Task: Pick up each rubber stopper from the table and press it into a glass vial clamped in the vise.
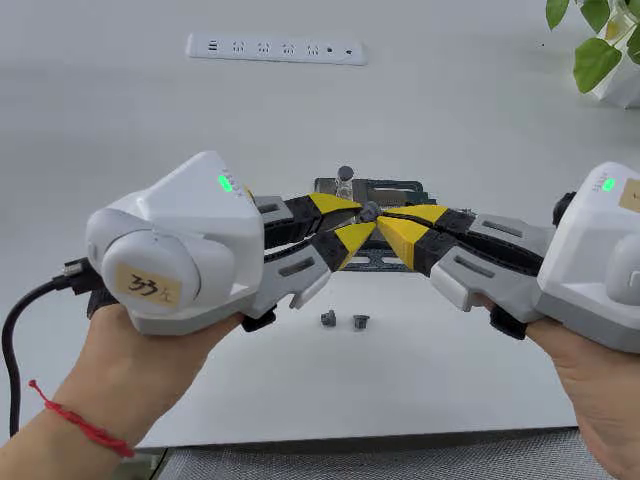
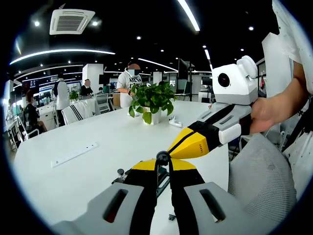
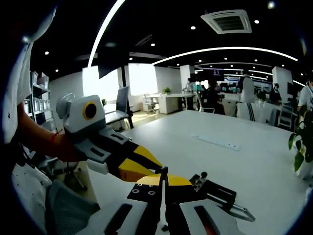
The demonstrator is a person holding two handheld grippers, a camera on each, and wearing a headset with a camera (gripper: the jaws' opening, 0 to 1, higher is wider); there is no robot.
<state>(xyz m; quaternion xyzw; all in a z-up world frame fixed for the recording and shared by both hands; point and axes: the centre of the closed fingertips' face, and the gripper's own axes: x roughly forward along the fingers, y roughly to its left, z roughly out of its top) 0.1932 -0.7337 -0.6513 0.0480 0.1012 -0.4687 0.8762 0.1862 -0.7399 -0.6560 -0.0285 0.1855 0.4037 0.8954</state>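
Observation:
A small dark rubber stopper (image 1: 370, 212) hangs in the air above the table where both grippers' yellow tips meet. My left gripper (image 1: 364, 216) (image 2: 163, 161) is shut on the stopper (image 2: 163, 157). My right gripper (image 1: 384, 218) (image 3: 164, 172) has its jaws together, tips right against the stopper. Behind the tips a black vise (image 1: 398, 187) holds an upright glass vial (image 1: 345, 186) capped with a dark stopper. Two more stoppers (image 1: 328, 319) (image 1: 361, 321) lie on the white table in front of the vise. The vise (image 3: 220, 193) and vial (image 3: 202, 176) also appear beyond the right jaws.
A white power strip (image 1: 275, 47) lies at the far side of the table. A potted plant (image 1: 598, 48) stands at the back right. A black cable (image 1: 18, 325) trails from the left gripper. The table's front edge (image 1: 360, 437) runs just below my hands. People and chairs are in the background.

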